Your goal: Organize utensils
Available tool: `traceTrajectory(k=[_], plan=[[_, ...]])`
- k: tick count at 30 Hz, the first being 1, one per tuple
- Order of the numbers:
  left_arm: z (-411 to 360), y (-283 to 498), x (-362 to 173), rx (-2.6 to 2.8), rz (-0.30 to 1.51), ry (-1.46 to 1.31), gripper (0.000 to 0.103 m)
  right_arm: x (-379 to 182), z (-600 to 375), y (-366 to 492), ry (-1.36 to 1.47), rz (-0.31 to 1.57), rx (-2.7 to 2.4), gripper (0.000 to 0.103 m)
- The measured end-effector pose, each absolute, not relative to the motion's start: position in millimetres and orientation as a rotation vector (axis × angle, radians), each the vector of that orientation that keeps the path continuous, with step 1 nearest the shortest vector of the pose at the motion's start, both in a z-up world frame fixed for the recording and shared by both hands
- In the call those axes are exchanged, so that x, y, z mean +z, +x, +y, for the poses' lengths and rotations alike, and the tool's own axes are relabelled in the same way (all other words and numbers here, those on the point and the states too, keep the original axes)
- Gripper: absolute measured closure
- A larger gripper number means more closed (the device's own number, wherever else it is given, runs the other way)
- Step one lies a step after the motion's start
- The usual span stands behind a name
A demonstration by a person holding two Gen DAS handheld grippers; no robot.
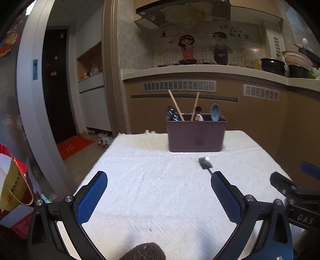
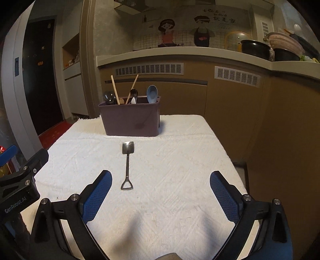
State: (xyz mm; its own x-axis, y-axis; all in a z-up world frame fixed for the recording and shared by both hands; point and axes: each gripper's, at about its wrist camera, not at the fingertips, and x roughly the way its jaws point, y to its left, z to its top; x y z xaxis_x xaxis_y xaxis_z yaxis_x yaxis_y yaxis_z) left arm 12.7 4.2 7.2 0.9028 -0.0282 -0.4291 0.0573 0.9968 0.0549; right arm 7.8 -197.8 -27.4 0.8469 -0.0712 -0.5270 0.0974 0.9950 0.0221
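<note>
Shovel-shaped metal spoon (image 2: 127, 162) on ribbed white cloth (image 2: 170, 180)

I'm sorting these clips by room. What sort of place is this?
Most likely a home kitchen: a range hood hangs over the counter, black pots sit on it, and a utensil holder stands on the cloth-covered table.

Brown kitchen cabinets (image 1: 260, 120), pale countertop (image 1: 200, 70), dark door (image 1: 56, 84), dim light.

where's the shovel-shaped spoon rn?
The shovel spoon lies flat on the white cloth, in front of the purple utensil holder, ahead of the open right gripper and nearer its left finger, blade toward the holder.
</note>
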Motion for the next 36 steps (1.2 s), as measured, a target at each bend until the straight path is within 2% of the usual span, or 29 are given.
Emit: traceTrajectory(k=[6,36], plan=[[2.8,6.5,9.5,-0.058,0.458,0.073,0.0,-12.5,-197.4,-3.2,0.027,0.505,-0.101,0.004],[3.6,5.2,9.5,-0.063,0.476,0.065,0.0,-17.3,-200.3,1.1,0.023,0.538,-0.062,0.004]])
